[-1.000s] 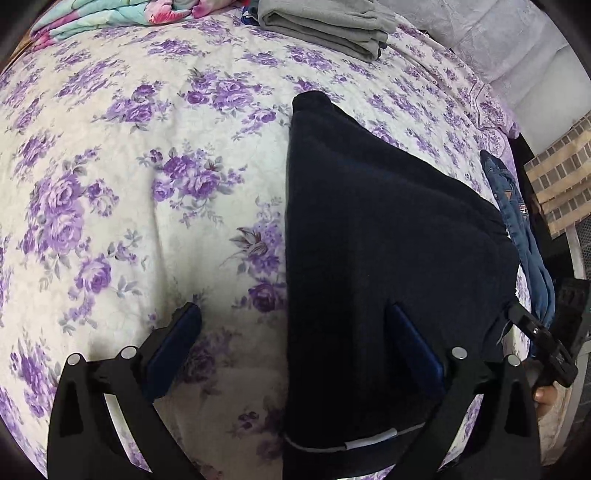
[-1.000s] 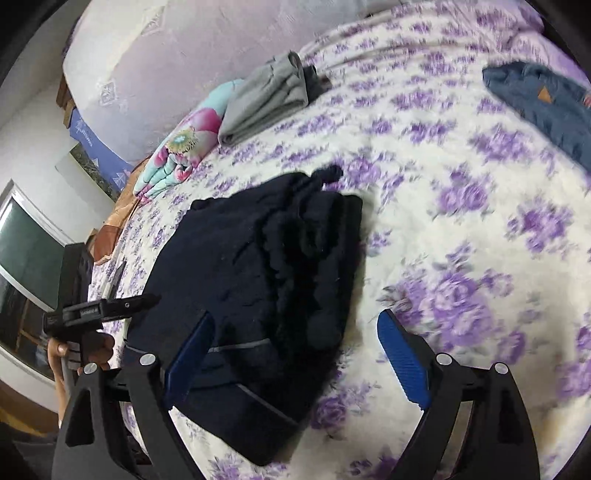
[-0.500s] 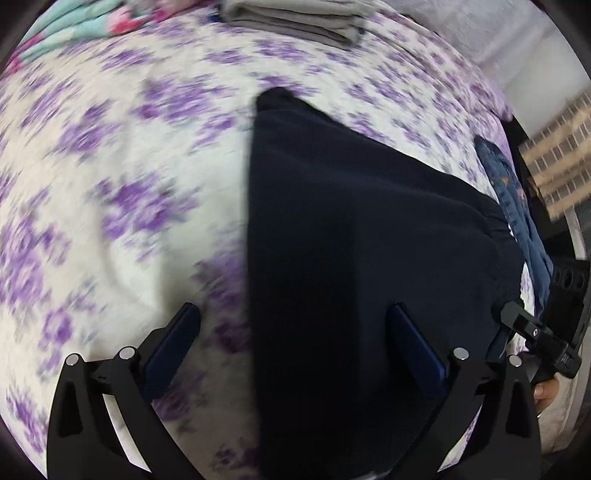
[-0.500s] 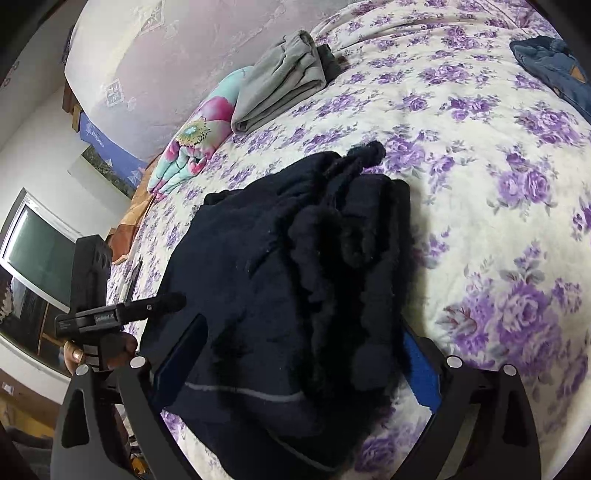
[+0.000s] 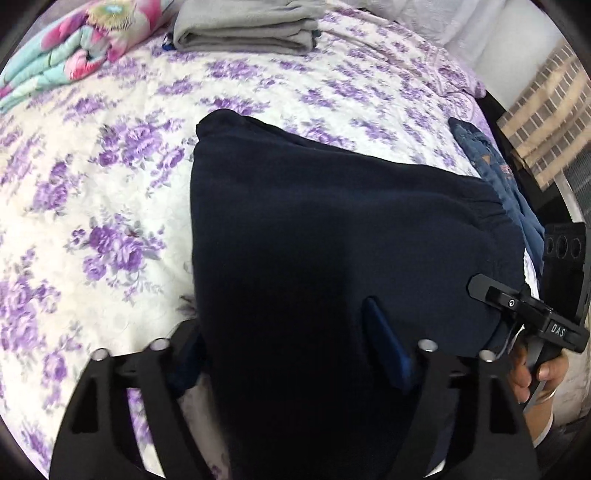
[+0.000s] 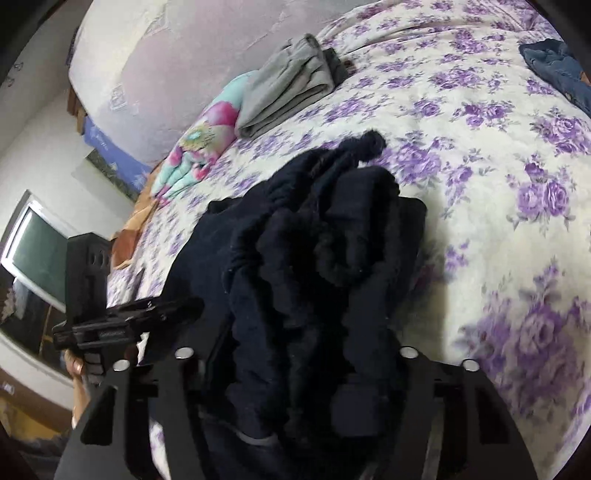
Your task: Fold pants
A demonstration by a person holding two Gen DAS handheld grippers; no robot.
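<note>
The dark navy pants point(image 5: 332, 236) lie folded on the floral bedspread point(image 5: 92, 184). In the left wrist view my left gripper point(image 5: 291, 354) is closed in around the near edge of the pants, the cloth bunched between its blue pads point(image 5: 384, 347). In the right wrist view the pants point(image 6: 314, 266) are a thick bunched stack, and my right gripper point(image 6: 295, 384) has its fingers pressed in on both sides of the stack's near end. Its pads are hidden by cloth. The right gripper also shows in the left wrist view point(image 5: 524, 314), and the left one in the right wrist view point(image 6: 129, 321).
Folded grey pants point(image 5: 243, 26) and a colourful folded blanket point(image 5: 74, 48) lie at the far side of the bed. Blue jeans point(image 5: 498, 184) lie at the right edge. A brick-pattern wall point(image 5: 546, 110) is beyond the bed. A window point(image 6: 37, 254) is at left.
Both grippers have moved forward onto the pants and closed from wide open. The pants' near edge now sits between each pair of fingers.
</note>
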